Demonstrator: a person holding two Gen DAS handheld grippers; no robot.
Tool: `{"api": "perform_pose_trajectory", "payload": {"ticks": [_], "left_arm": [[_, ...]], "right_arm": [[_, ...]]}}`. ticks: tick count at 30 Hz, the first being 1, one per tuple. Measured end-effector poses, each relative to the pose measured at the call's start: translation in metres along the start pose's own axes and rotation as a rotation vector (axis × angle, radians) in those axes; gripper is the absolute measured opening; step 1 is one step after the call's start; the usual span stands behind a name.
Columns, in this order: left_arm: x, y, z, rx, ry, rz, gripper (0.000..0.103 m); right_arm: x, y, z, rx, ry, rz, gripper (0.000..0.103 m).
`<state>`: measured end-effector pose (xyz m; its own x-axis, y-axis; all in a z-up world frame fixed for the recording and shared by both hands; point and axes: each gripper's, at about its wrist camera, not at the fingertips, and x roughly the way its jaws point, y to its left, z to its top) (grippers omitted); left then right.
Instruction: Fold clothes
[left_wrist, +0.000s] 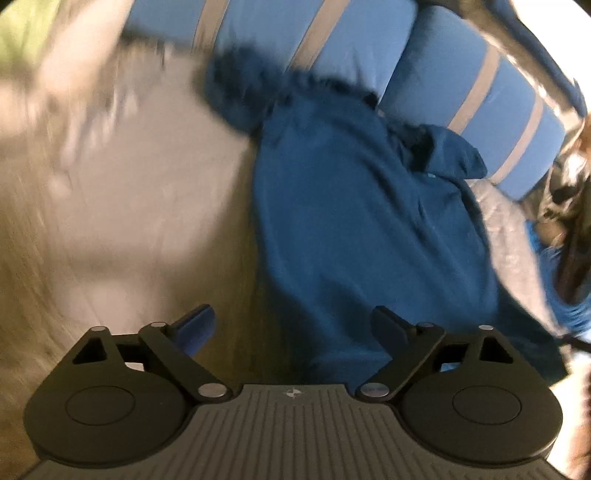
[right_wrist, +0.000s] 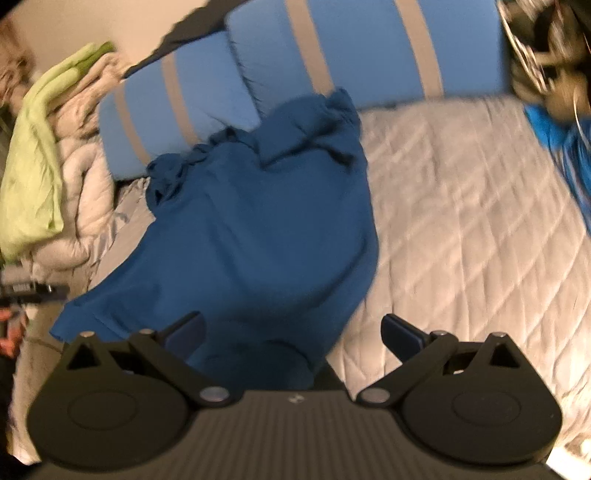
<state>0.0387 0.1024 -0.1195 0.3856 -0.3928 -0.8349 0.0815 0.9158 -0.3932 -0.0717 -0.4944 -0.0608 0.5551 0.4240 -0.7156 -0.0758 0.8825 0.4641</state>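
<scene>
Right wrist view: dark blue garment (right_wrist: 258, 221) on the quilted bed (right_wrist: 461, 221); both tools gape empty.

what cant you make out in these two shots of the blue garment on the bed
- Blue garment: near hem hidden behind the right tool, right wrist view.
- Bed cover: smeared by motion blur, left wrist view.
- Dark patterned item: blurred and cut off at the top right edge, right wrist view.
</scene>
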Motion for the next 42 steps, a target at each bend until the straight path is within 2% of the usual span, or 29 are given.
{"api": "perform_pose_trajectory", "payload": {"ticks": [2,4,6,8,11,14,16,18,20,31,42], "left_arm": [[0.008,0.015,-0.005,-0.065,0.038,-0.081,0.088],[0.014,0.027,-0.011,-0.121,0.065,-0.157,0.075],[0.016,0.033,-0.014,-0.160,0.070,-0.219,0.069],[0.017,0.037,-0.015,-0.185,0.074,-0.262,0.062],[0.021,0.042,-0.016,-0.214,0.084,-0.316,0.050],[0.023,0.045,-0.015,-0.249,0.099,-0.369,0.032],[0.021,0.043,-0.015,-0.251,0.100,-0.370,0.019],[0.017,0.039,-0.013,-0.231,0.095,-0.353,0.014],[0.010,0.033,-0.012,-0.207,0.084,-0.338,0.012],[-0.052,0.021,-0.024,-0.153,-0.011,-0.343,0.011],[-0.071,0.016,-0.057,-0.143,0.010,-0.308,0.011]], "right_arm": [[0.006,-0.011,-0.002,0.048,0.011,0.021,0.102],[0.011,-0.018,-0.002,0.091,0.020,0.049,0.102],[0.019,-0.023,-0.003,0.125,0.035,0.076,0.102],[0.025,-0.026,-0.003,0.146,0.050,0.093,0.101],[0.033,-0.028,-0.004,0.175,0.062,0.131,0.095],[0.040,-0.027,-0.005,0.189,0.090,0.156,0.075],[0.042,-0.024,-0.005,0.187,0.109,0.147,0.044],[0.039,-0.021,-0.004,0.179,0.111,0.125,0.027],[0.031,-0.019,-0.002,0.169,0.098,0.110,0.017],[-0.039,-0.001,0.005,0.144,-0.026,0.089,0.014],[-0.082,0.010,-0.035,0.169,-0.015,0.060,0.014]]}}
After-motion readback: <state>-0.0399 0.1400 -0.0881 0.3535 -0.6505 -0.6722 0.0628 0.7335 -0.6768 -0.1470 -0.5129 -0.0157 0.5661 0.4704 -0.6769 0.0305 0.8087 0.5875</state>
